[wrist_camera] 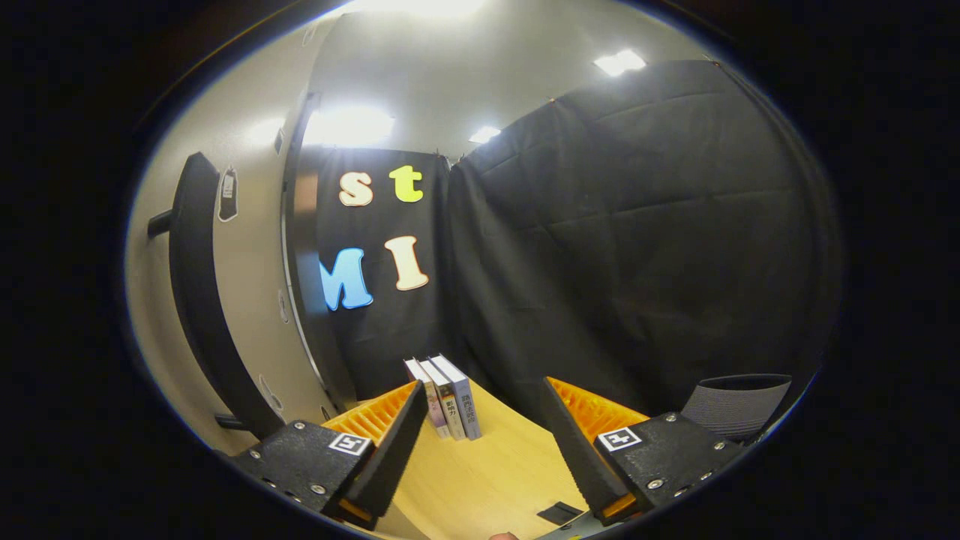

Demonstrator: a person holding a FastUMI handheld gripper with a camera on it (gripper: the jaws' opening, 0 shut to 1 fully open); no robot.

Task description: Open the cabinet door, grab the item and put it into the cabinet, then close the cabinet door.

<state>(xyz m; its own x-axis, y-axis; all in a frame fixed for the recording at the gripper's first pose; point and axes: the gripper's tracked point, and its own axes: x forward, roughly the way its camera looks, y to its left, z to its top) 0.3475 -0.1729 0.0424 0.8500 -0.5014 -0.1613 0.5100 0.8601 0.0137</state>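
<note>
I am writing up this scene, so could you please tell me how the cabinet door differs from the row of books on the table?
The cabinet door is a tall pale panel beside the tool, carrying a long black handle; the books are three small volumes with differing spines. The door rises to the tool's left, while the books stand on the wooden table just ahead of the open fingers. Both stand upright, and the tool touches neither.

Black cloth wall (637, 247), bright ceiling lights (619, 62).
</note>
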